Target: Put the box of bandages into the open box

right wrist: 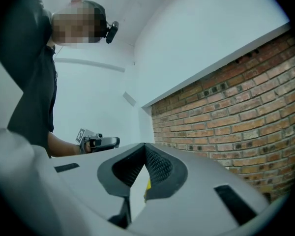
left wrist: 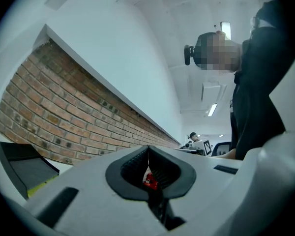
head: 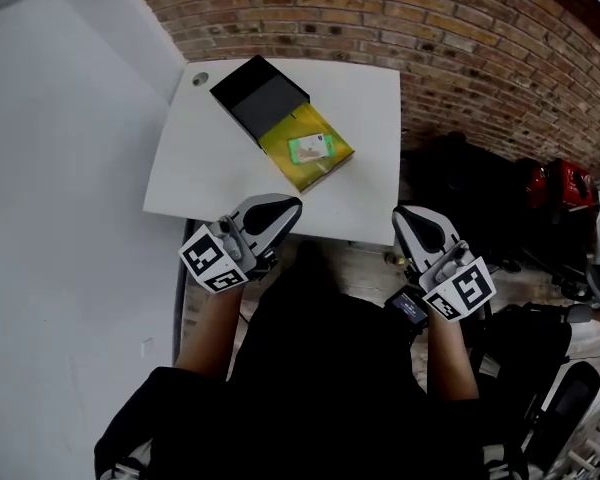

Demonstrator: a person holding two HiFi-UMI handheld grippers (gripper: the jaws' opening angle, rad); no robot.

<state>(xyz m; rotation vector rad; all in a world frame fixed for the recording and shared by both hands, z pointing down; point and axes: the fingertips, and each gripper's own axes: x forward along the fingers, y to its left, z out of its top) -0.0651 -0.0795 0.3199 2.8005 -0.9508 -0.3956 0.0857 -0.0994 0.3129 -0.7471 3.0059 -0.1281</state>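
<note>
On the white table [head: 205, 173] stands an open box: a yellow tray [head: 298, 168] with its black lid [head: 258, 93] tipped back behind it. The small green and white box of bandages [head: 311, 148] lies inside the yellow tray. My left gripper [head: 285, 206] hovers shut and empty at the table's near edge, just short of the tray. My right gripper [head: 405, 215] is shut and empty too, off the table's near right corner. In the left gripper view the meeting jaws [left wrist: 148, 149] hold nothing, and the black lid [left wrist: 24, 168] shows at lower left.
A brick wall [head: 430, 38] runs behind the table, a white wall [head: 50, 168] on its left. Dark equipment and a red object [head: 560, 183] crowd the floor to the right. The right gripper view shows the left gripper [right wrist: 99, 142] across from it.
</note>
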